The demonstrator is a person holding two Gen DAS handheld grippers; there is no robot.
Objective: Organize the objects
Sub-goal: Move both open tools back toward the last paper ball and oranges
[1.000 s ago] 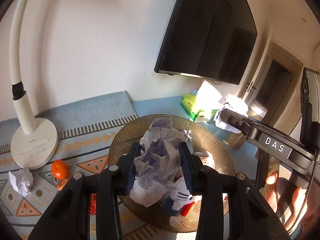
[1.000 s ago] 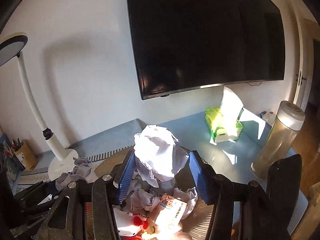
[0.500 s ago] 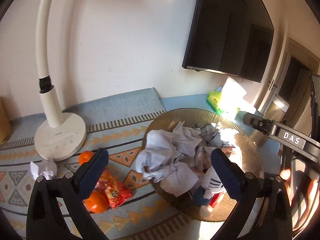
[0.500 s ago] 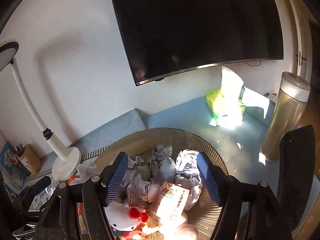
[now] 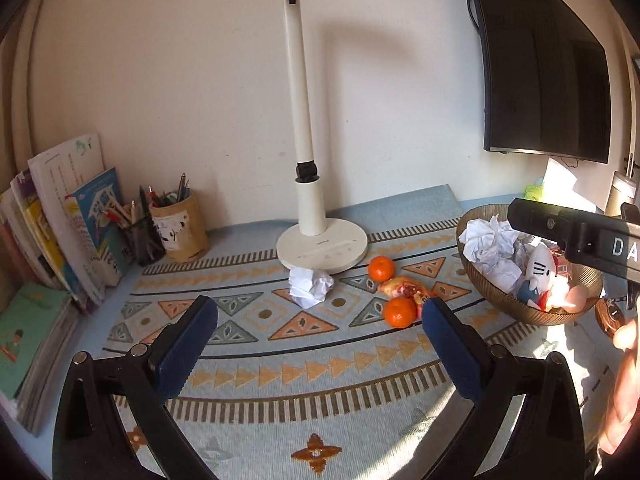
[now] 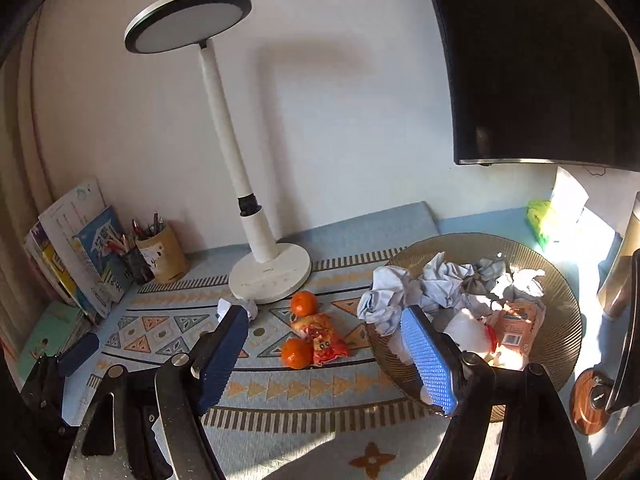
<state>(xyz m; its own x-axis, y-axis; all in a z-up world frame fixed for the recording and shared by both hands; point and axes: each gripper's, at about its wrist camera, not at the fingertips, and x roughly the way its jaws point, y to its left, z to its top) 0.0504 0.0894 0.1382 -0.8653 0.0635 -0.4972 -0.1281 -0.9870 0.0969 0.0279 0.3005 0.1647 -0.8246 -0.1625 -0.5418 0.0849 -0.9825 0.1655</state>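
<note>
The crumpled paper ball [image 5: 310,287] lies on the patterned mat [image 5: 320,380] ahead of the left gripper [image 5: 316,334], touching the front of the lamp base [image 5: 322,248]; two tangerines [image 5: 399,312] and a red snack packet [image 5: 404,290] sit ahead to its right. The left gripper stands fully spread and holds nothing. The right gripper [image 6: 326,354] is opening, nothing between its blue pads; the ribbed bowl [image 6: 560,344] of crumpled paper sits ahead on its right.

Only the right wrist view looks into the bowl, where a packet's print is too small to read. Only the left view shows the white cat plush [image 5: 540,270] and the letters "DA" on the other tool. Books [image 5: 68,216] and a pencil pot [image 5: 180,226] stand far left.
</note>
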